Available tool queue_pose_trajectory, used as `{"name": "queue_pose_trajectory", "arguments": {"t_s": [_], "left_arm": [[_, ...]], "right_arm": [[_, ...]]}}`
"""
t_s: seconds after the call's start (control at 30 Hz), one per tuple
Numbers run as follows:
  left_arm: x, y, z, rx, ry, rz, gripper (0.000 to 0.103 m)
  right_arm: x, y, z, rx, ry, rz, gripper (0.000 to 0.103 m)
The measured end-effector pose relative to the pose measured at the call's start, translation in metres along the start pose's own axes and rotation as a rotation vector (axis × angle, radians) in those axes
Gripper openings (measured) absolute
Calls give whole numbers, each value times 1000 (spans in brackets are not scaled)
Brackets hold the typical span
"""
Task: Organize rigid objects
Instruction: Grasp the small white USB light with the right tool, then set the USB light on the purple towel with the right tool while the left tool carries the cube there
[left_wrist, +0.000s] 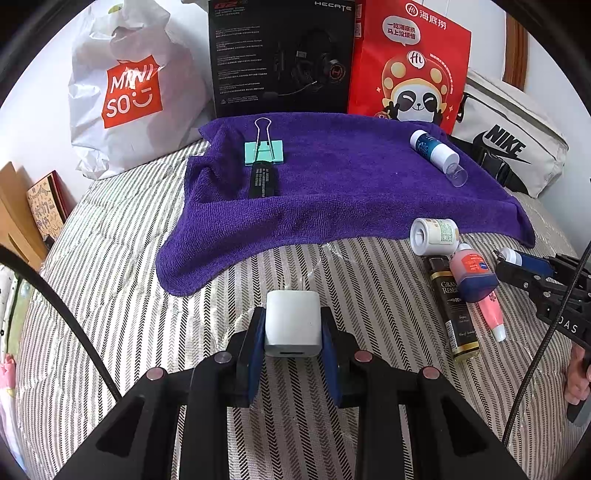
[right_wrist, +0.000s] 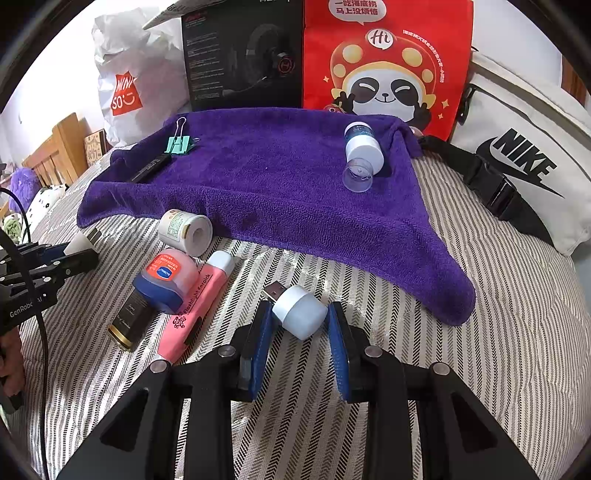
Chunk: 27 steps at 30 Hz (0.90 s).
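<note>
Left gripper (left_wrist: 291, 325) pinched a white charger (left_wrist: 291, 323), right gripper (right_wrist: 299, 317) clamped a USB light (right_wrist: 301, 312), probably both headed for the far purple towel (left_wrist: 332, 184).

Clip (left_wrist: 264, 150) on towel (left_wrist: 332, 192) left, bottle (left_wrist: 437, 155) right, boxes behind

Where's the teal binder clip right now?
The teal binder clip lies on the purple towel's far left part, touching the far end of a black stick, in front of the black headset box.
</note>
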<state>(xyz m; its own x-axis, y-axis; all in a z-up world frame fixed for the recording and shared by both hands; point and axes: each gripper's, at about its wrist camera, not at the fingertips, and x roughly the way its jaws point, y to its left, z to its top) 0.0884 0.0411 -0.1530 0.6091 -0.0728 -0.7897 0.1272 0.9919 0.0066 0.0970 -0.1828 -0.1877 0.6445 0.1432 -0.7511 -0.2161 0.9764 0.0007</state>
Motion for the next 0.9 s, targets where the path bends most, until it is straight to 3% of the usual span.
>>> {"name": "queue_pose_trajectory", "arguments": {"t_s": [0.43, 0.7, 0.9], "left_arm": [[-15, 3, 2, -51, -20, -58, 26], [-33, 14, 14, -78, -50, -91, 26], [-39, 20, 25, -86, -68, -96, 26]], "right_arm": [[-19, 2, -8, -9, -19, 8, 30], [-40, -16, -2, 89, -34, 45, 30], [-43, -20, 4, 92, -29, 32, 30]]}}
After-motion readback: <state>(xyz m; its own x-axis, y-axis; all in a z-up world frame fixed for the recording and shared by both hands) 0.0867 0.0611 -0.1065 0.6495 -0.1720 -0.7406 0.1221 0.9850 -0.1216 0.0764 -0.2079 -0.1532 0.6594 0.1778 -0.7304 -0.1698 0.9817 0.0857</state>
